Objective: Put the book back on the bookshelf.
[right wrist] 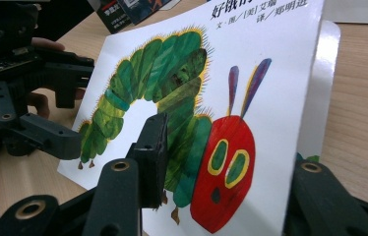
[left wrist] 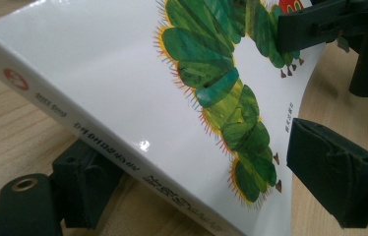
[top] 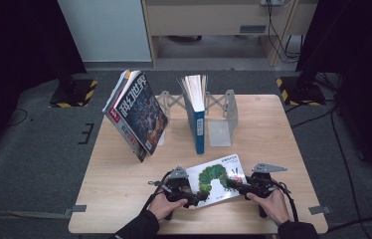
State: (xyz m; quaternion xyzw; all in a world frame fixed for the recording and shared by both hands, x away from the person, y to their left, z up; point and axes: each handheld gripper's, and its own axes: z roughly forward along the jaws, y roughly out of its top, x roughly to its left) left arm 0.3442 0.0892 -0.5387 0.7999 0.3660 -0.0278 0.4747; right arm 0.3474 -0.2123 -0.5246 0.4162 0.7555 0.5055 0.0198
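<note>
Both grippers are on the caterpillar picture book (top: 219,178) at the near edge of the table (top: 124,199).

Left gripper (top: 186,195): jaws straddle the book's spine side, one under the book, one over the cover. The left gripper view puts the spine corner clear of the wood, so it looks clamped on the book and carrying that end.

Right gripper (top: 239,188): one jaw lies flat against the cover beside the caterpillar's red head, the other sits past the book's edge. Pad contact isn't visible in the right gripper view. My read: jaws a little apart, grip loose or letting go. Can't tell if it bears any load.

Book is tilted, cover facing up, raised at least on the left side.

Further back: a blue book (top: 197,112) stands upright in the grey expanding bookend rack (top: 222,117). A stack of magazines (top: 137,113) leans at the rack's left end.

Progress, as a judgement: pick-up done, transfer not begun. Left to do: stand the book upright, carry it to the rack, slot it in beside the blue book, let go. Roughly early-to-mid.
</note>
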